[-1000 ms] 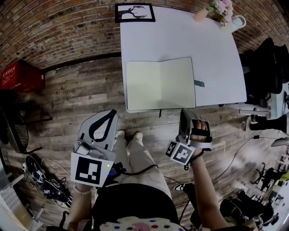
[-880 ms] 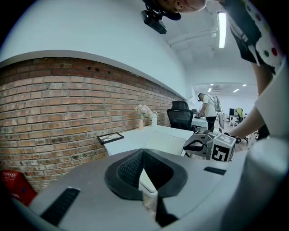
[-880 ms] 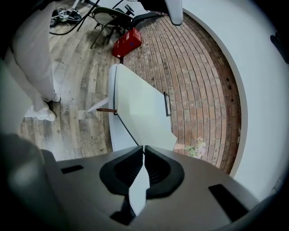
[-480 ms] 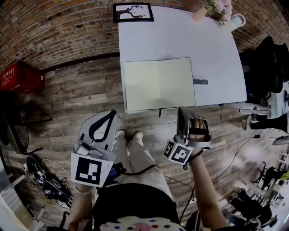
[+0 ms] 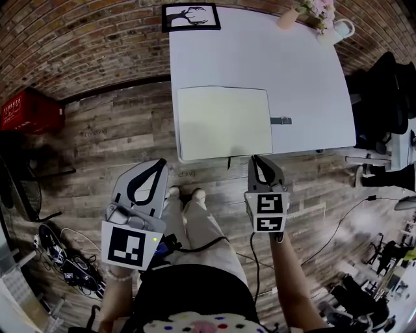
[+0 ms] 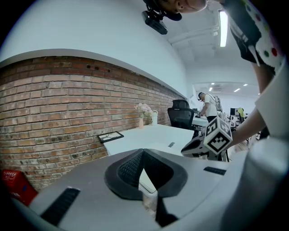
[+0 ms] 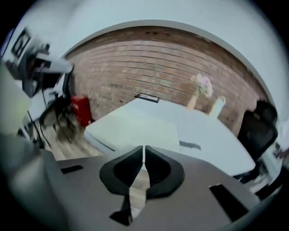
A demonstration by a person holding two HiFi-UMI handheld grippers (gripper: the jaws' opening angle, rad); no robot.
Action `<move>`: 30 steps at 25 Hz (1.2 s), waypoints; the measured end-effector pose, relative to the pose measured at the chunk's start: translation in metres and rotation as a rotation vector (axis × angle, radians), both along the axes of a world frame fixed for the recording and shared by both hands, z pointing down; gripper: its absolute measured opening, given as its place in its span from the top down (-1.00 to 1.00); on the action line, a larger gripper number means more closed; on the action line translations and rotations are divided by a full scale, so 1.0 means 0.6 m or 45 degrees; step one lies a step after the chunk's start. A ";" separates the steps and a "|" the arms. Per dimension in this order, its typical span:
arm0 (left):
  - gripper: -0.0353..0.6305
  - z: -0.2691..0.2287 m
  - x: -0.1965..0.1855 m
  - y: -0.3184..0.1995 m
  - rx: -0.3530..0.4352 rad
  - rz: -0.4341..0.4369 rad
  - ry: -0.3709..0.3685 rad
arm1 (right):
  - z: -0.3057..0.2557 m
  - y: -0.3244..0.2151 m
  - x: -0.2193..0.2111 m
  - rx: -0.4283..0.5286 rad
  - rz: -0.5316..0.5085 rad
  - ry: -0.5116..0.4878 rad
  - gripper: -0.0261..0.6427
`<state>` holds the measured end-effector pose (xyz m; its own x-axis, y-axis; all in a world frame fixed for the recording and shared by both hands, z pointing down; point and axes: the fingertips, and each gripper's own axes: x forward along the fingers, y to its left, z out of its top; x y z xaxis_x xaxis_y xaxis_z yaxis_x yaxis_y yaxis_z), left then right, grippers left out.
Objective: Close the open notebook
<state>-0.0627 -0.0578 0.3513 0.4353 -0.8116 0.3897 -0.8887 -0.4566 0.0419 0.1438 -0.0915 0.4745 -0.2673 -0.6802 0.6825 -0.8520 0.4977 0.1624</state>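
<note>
Head view: the notebook [image 5: 224, 123] lies open and flat on the white table [image 5: 260, 58], pale pages up, its left side along the table's left edge and its near side just inside the near edge; a thin ribbon [image 5: 229, 162] hangs over that near edge; a small dark clip [image 5: 281, 120] lies just beside the notebook's right side, with bare tabletop beyond it. At the table's far side stand a framed picture [image 5: 191, 17], flowers [image 5: 316, 12] and a white jug [image 5: 343, 29], all well apart from the notebook. The right gripper [image 5: 255, 158] sits over the plank floor [image 5: 117, 136], its tips just short of the table's near edge, below the notebook's near right corner. The left gripper [image 5: 161, 161] is also over the floor, off the table's near left corner; a red crate [image 5: 29, 110] stands far to the left by the brick wall [image 5: 78, 39].

Left gripper view: the jaws are pressed together at the tip with nothing between them; beyond them the table's left edge runs away toward the framed picture, and the right gripper's marker cube shows on the right; an office chair [image 6: 180, 115] stands behind the table.

Right gripper view, blurred: the jaws are pressed nearly together, only a thin slit left, and pinch nothing; the notebook lies straight ahead past the tips, its near corner closest, the clip to its right and bare tabletop on beyond.
</note>
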 end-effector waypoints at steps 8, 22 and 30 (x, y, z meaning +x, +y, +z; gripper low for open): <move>0.85 0.003 0.007 -0.004 -0.014 -0.006 -0.003 | 0.022 0.003 0.013 -0.278 0.410 -0.707 0.79; 0.85 0.012 0.008 -0.006 -0.034 -0.024 -0.011 | 0.049 0.000 0.007 -0.537 0.777 -1.375 0.37; 0.85 0.014 0.010 -0.009 -0.044 -0.031 -0.014 | 0.061 -0.012 0.007 -0.573 0.866 -1.480 0.37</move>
<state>-0.0570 -0.0631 0.3596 0.4113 -0.8078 0.4222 -0.8999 -0.4336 0.0471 0.1478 -0.0990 0.5111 -0.5314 -0.6885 0.4935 -0.4792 -0.2360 -0.8454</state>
